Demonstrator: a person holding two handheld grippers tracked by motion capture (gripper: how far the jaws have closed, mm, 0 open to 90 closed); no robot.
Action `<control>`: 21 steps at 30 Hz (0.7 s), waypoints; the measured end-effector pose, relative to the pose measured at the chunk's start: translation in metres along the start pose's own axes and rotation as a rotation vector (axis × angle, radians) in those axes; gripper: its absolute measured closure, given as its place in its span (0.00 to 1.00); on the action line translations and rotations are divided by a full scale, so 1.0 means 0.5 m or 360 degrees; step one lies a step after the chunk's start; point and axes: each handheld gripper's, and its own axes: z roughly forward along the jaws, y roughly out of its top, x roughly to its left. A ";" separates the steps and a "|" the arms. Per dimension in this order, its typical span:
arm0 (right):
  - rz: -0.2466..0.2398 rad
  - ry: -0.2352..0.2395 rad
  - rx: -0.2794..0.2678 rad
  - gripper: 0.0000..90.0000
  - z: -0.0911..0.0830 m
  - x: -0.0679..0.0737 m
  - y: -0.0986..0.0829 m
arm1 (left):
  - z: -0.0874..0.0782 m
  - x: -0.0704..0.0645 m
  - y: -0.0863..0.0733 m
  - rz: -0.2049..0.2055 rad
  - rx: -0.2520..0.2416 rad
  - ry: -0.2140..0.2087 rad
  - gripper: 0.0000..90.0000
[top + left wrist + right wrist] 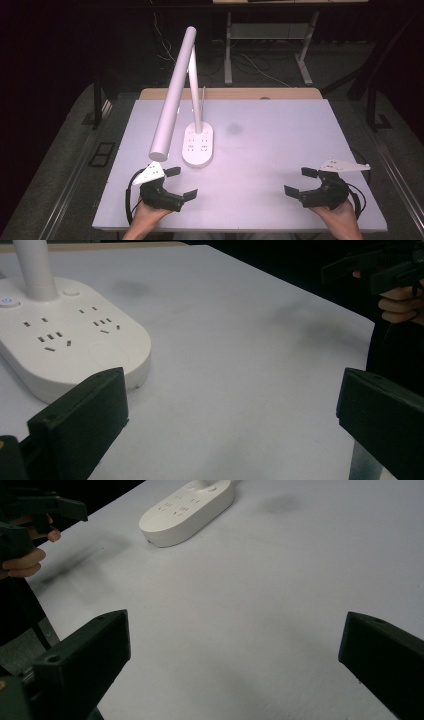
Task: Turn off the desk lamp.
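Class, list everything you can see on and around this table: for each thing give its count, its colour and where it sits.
Desk lamp: one, white, left of centre, head leaning toward the near edge.
Lamp base: one, white oval with sockets, on the table.
Table: one, pale grey top.
Dark smudge: one, grey, right of the base.
Far desk legs: pale grey, behind the table.
Left tool: one, black, near-left, open.
Right tool: one, black, near-right, open.
Hands: two, bottom edge.
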 end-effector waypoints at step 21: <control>-0.0120 0.0066 0.0083 0.00 0.042 0.019 0.091 | 0.002 0.001 -0.001 0.0000 0.0013 0.0009 0.00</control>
